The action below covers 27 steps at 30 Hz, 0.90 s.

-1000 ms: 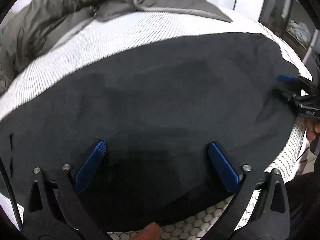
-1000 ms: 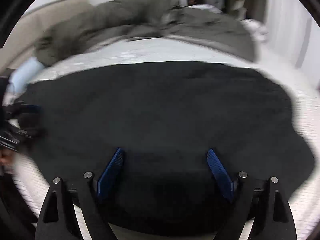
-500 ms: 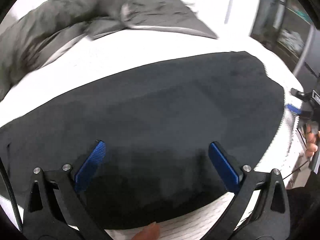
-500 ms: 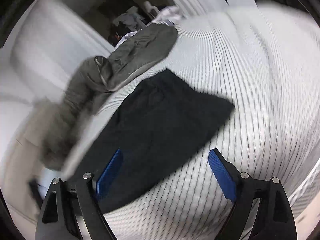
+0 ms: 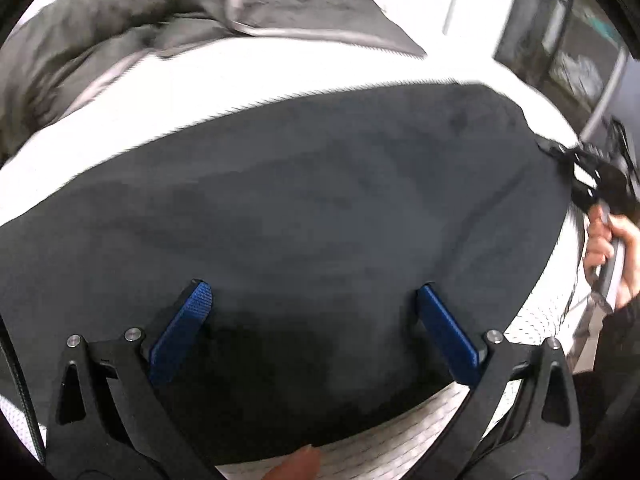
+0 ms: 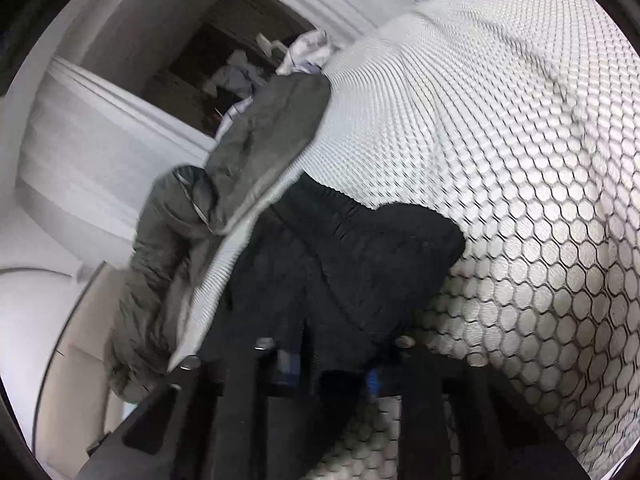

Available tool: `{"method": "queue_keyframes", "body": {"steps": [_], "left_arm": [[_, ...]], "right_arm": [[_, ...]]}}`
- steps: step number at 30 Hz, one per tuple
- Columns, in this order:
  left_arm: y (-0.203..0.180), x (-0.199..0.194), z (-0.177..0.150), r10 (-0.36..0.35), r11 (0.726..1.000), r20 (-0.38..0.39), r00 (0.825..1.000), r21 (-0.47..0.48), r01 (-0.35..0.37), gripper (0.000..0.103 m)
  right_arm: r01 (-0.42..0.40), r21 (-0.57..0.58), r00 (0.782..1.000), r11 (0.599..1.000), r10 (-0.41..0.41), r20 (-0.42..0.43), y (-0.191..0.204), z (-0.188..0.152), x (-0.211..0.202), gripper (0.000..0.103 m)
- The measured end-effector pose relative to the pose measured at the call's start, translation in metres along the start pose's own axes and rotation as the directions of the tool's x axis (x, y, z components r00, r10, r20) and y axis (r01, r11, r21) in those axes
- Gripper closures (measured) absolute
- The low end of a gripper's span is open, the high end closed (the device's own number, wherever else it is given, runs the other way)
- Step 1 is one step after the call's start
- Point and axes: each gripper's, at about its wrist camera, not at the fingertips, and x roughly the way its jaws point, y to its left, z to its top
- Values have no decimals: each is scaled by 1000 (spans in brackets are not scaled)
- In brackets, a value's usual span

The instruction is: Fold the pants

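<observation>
We are looking at black pants [image 5: 320, 208] lying flat on a white bed cover [image 5: 248, 76] with a honeycomb pattern. In the left wrist view the pants are spreading wide across the bed, from the left side to the right side. Their far edge is making a long line against the white cover. Their near edge is curving just inside the near edge of the bed, with a thin strip of cover showing.

Our left gripper [image 5: 316, 320] is hanging over the near part of the pants. Its two blue fingers [image 5: 184, 328] are standing wide apart, and nothing is between them.

Our right gripper [image 5: 576, 160] is sitting at the right end of the pants, right at the cloth edge. In the right wrist view its fingers [image 6: 288, 360] are pulled close together, and a fold of black cloth is pinched between them. The pants [image 6: 360, 256] are running away from that gripper toward the far side.

A gray blanket [image 5: 120, 28] is bunched up at the far side of the bed, apart from the pants. A band of white cover is lying open between them. In the right wrist view a big open patch of cover [image 6: 520, 160] is lying to the right of the pants.
</observation>
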Motion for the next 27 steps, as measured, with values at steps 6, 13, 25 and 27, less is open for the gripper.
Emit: {"method": "queue_keyframes", "body": {"steps": [6,13,25,27], "left_arm": [[102,-47,-11,58,977,75,996,-209,-41,1],[189,-88,-44,129,940,106,986,-329,-87,1],[299,-121,-105,218,856,94,971,-497,-144,1],[294,-122,-104,207,866,102,973,-481,-134,1]], "right_arm": [[50,-238,995,970,-28,94,73,-13,-13,88],[-121,-492,992,862,122,-30,218,-76,26,88],[-523,-773,826,359,-12,-564,376,-307,122,30],[-530,-741,811,412,-11,-585,360,-294,118,30]]}}
